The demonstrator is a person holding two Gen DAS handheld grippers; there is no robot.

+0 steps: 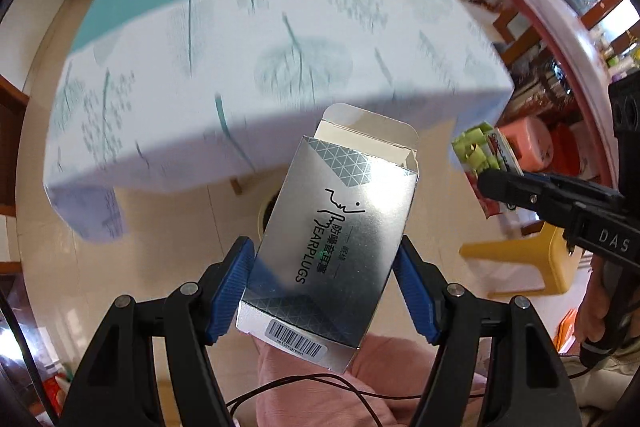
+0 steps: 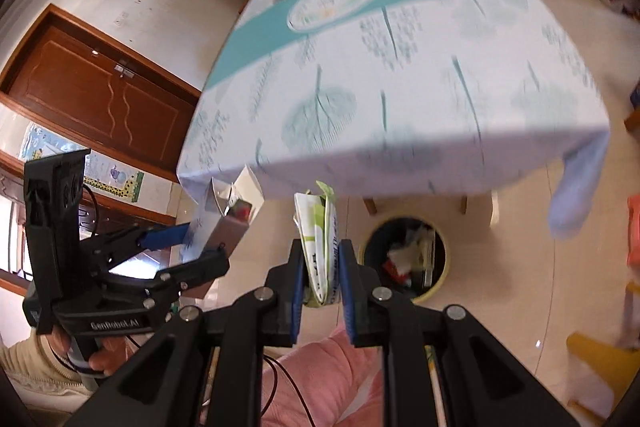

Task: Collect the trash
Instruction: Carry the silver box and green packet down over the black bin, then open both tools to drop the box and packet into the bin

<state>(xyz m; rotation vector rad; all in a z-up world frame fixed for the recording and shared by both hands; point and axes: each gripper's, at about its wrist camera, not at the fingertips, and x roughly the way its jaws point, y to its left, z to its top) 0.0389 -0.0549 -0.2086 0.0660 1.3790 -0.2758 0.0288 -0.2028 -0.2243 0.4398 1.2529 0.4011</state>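
Left wrist view: the left gripper (image 1: 325,291) clamps a silver box (image 1: 332,227) between its blue pads (image 1: 230,291), one pad on each long side. The box is marked EARPLUGS, its top flap stands open, and a barcode label sits at its near end. It hangs above the pale floor (image 1: 168,227), just off the edge of the table (image 1: 240,47), which has a leaf-print cloth. At right, the right gripper (image 1: 490,183) pinches a green-and-white wrapper (image 1: 478,147). A yellow stool (image 1: 532,267) stands below it. Pink cloth and a thin cable show at the bottom.

Right wrist view: the right gripper (image 2: 323,279) is closed narrowly on the wrapper (image 2: 320,239), which stands upright between the pads and juts above them. Just right of it on the floor, under the table's edge (image 2: 400,163), stands a bin (image 2: 404,259) with a yellow rim, holding mixed scraps. At left, the left gripper (image 2: 200,247) holds the box (image 2: 222,223), and a hand (image 2: 100,351) grips its handle. A brown door (image 2: 92,95) fills the far left.
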